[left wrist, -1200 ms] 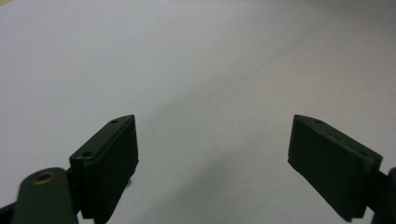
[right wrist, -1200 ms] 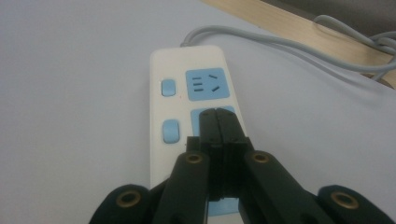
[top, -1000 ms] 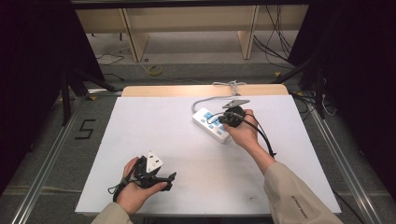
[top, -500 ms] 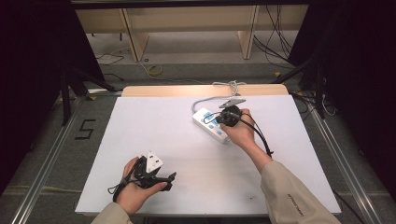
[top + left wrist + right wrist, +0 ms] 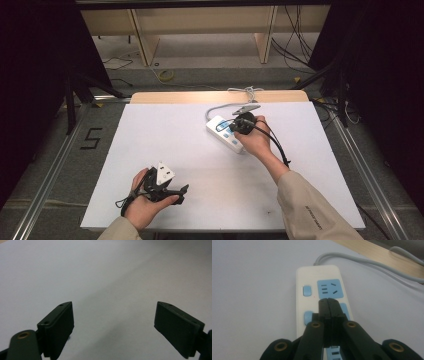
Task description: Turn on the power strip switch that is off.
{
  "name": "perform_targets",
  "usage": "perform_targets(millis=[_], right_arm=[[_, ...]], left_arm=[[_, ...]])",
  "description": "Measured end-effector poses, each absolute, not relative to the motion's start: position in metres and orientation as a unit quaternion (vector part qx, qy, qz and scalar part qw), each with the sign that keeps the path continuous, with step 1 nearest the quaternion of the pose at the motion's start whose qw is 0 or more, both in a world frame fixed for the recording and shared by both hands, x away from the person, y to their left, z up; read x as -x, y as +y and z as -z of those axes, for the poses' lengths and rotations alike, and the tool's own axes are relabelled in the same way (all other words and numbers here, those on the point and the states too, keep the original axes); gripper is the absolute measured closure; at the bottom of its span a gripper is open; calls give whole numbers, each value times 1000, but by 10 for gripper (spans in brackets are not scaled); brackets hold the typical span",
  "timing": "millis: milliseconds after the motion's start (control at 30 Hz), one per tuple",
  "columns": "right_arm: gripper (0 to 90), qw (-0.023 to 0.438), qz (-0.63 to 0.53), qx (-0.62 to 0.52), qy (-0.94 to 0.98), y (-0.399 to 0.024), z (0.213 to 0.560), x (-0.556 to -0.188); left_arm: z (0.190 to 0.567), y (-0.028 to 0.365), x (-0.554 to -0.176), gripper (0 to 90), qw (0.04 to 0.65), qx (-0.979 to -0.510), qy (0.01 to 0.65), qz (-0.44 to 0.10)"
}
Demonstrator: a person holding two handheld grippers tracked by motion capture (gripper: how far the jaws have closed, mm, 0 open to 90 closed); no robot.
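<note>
Jaws of the right gripper (image 5: 328, 305) are being held pressed together, empty, over the white-and-blue plastic power strip (image 5: 322, 293), seemingly for pressing its switch, while the left gripper (image 5: 113, 322), well apart from that strip, is being rested wide open, holding nothing.

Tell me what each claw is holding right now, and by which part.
Nothing is held. The right claw is shut on itself, jaws pressed together above the power strip. The left claw stands open over the bare table.

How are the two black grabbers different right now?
The left gripper has its jaws wide apart; the right gripper has its jaws pressed shut with nothing between them. The left gripper rests low over bare white table near the person; the right gripper is over the white power strip with blue sockets, farther away. Both are black, and each is held in a hand.
</note>
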State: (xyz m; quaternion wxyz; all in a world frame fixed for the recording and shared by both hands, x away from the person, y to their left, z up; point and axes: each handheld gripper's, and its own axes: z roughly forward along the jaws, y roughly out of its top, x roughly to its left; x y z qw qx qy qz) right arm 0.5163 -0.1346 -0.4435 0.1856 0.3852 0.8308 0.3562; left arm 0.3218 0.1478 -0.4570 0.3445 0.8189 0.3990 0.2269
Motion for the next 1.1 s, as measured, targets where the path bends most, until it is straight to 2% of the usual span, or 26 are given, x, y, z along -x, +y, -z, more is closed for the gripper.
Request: perform_targets(millis=[1100], right_arm=[[900, 172, -344, -381, 841, -123, 448, -522]], left_arm=[[457, 148, -322, 155, 344, -819, 399, -225]])
